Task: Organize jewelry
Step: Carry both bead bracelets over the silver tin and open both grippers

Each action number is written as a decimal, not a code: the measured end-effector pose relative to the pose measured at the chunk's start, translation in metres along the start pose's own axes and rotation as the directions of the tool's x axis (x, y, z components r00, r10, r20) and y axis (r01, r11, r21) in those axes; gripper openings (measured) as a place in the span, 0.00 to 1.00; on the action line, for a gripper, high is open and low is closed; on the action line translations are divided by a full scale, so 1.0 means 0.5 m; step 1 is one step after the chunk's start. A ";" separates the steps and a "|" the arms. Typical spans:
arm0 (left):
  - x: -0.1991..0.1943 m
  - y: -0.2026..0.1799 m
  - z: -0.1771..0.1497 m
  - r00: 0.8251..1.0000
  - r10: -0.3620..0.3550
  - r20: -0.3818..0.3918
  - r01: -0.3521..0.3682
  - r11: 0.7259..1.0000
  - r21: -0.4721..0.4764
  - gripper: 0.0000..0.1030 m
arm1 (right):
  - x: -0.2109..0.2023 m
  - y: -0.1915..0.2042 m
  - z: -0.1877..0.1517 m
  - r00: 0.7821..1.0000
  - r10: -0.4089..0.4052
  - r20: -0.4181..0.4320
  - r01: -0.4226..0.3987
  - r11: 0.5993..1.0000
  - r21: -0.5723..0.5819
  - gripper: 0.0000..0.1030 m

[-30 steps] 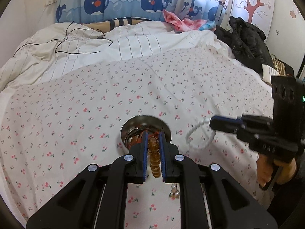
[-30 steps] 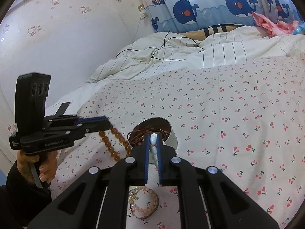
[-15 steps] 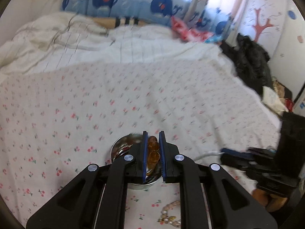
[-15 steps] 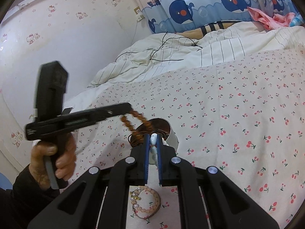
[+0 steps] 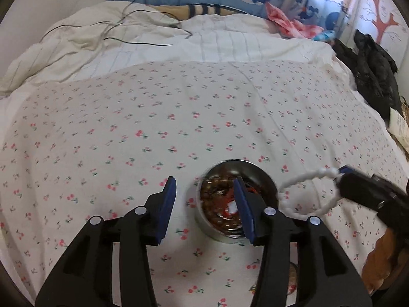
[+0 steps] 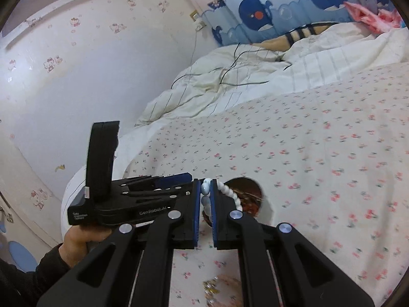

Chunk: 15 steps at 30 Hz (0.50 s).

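Note:
A round metal bowl sits on the cherry-print bedspread and holds brown bead jewelry. My left gripper is open and empty just above the bowl's left rim. My right gripper is shut on a white bead bracelet, held just right of the bowl; the bracelet also shows between the right fingers. The bowl lies just beyond them. The left gripper shows from the side in the right wrist view.
A pinkish bead bracelet lies on the bedspread near the front edge. A rumpled white duvet with black cables lies at the back. Dark clothing is piled at the right. A white wall stands left of the bed.
My left gripper has opened and let the amber bead bracelet drop into the bowl. My right gripper still holds the white bracelet and has moved closer to the bowl.

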<state>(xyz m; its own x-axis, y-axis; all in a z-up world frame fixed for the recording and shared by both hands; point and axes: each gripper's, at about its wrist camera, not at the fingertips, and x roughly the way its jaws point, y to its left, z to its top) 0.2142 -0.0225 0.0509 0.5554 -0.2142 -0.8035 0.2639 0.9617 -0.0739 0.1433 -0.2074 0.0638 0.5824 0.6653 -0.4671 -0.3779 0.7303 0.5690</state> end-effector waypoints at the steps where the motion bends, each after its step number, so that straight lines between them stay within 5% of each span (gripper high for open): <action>1: -0.003 0.010 0.001 1.000 0.006 0.003 -0.006 1.000 -0.014 0.43 | 0.012 0.001 -0.001 1.000 0.007 -0.011 -0.007 1.000 0.006 0.08; 5: -0.016 0.049 0.000 0.998 0.053 0.028 -0.051 0.995 -0.090 0.49 | 0.076 -0.005 -0.003 0.996 0.065 -0.068 -0.060 0.996 0.069 0.08; 7: -0.019 0.065 -0.002 0.997 0.065 0.033 -0.061 0.992 -0.115 0.50 | 0.104 -0.006 -0.004 0.991 -0.039 -0.124 0.044 0.998 0.045 0.08; 10: -0.023 0.069 -0.004 0.994 0.098 0.043 -0.092 0.989 -0.112 0.50 | 0.112 0.008 -0.012 0.969 -0.222 -0.108 0.215 0.974 -0.072 0.37; 15: -0.035 0.033 -0.006 0.987 0.136 0.081 -0.133 0.990 -0.044 0.53 | 0.082 0.011 -0.022 0.960 -0.270 -0.071 0.262 0.959 -0.109 0.40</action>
<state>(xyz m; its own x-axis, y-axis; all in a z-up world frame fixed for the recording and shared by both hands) 0.2068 -0.0022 0.0619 0.6483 -0.0947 -0.7555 0.1528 0.9882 0.0073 0.1571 -0.1746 0.0403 0.6103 0.4527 -0.6500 -0.2885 0.8913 0.3498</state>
